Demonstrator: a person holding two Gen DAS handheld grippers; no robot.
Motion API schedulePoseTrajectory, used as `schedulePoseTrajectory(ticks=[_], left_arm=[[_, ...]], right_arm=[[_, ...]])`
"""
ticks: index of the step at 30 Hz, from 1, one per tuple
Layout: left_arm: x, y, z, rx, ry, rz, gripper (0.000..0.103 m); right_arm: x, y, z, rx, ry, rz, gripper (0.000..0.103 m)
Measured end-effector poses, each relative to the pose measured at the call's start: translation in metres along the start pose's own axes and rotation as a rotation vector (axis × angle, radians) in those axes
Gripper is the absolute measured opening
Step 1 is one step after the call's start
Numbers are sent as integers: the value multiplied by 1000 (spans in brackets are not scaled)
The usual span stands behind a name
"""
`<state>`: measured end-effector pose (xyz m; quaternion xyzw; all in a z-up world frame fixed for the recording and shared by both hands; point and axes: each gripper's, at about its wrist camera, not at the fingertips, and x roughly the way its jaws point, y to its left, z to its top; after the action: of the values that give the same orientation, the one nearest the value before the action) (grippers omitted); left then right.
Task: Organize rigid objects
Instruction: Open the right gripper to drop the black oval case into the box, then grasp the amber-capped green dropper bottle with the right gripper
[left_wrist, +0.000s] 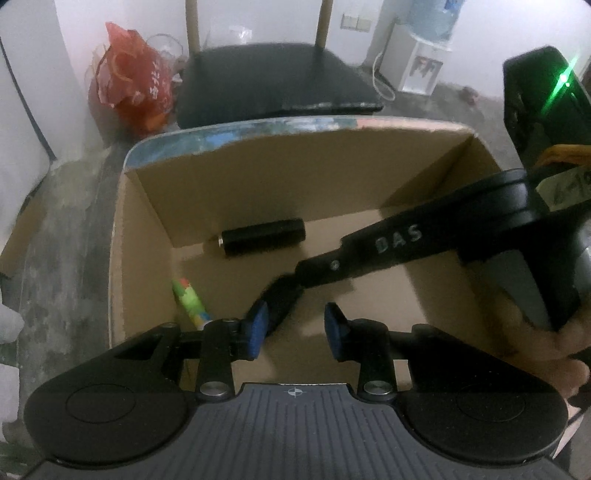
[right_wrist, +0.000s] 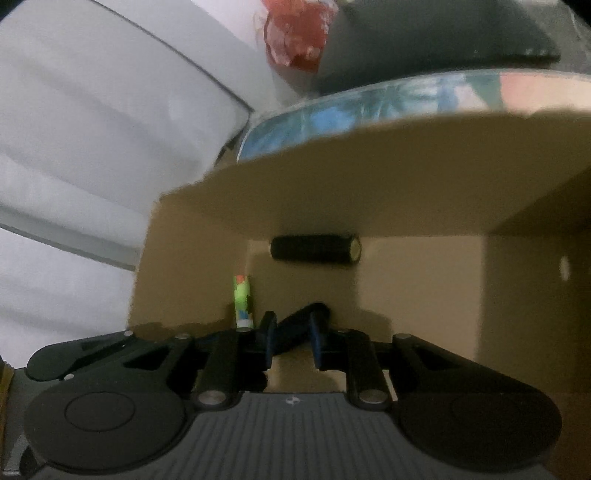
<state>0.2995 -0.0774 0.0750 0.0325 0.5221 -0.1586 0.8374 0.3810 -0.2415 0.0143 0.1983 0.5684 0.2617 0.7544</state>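
Note:
An open cardboard box (left_wrist: 332, 166) fills both views. On its floor a black cylinder (left_wrist: 263, 238) (right_wrist: 314, 249) lies near the far wall. A green, orange and white stick (left_wrist: 190, 302) (right_wrist: 242, 299) rests along the left wall. My right gripper (right_wrist: 292, 338) reaches in from the right (left_wrist: 306, 273), shut on a slim black object (right_wrist: 299, 323) that slants between its pads down to the floor (left_wrist: 279, 302). My left gripper (left_wrist: 297, 328) hangs over the box's near side, open, with only bare cardboard between its blue pads. The black object's end lies just beside its left pad.
Beyond the box stand a black chair seat (left_wrist: 273, 81), a red plastic bag (left_wrist: 133, 85) and a water dispenser (left_wrist: 421, 66). A black device with a green light (left_wrist: 546, 99) sits at the right. A hand (left_wrist: 569, 354) holds the right gripper. White furniture (right_wrist: 92, 110) flanks the box's left.

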Motion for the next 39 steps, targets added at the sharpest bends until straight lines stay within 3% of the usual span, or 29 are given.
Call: schedulePoseTrajectory(ticks=[9, 17, 23, 26, 30, 39], left_arm=[[-82, 2, -27, -14, -188, -34, 35], [-168, -2, -115, 0, -453, -49, 37], [-169, -18, -189, 9, -572, -7, 37], [-151, -31, -216, 70, -574, 18, 42], [-118, -41, -234, 108, -509, 22, 42], [-61, -55, -233, 168, -451, 75, 42]], right_arm=[[-83, 15, -30, -43, -175, 76, 22], [-160, 37, -137, -217, -368, 186, 22], [-152, 48, -212, -317, -443, 218, 22], [-134, 53, -238, -340, -464, 201, 22], [-112, 60, -252, -364, -467, 180, 22], [-63, 85, -256, -491, -440, 55, 22]])
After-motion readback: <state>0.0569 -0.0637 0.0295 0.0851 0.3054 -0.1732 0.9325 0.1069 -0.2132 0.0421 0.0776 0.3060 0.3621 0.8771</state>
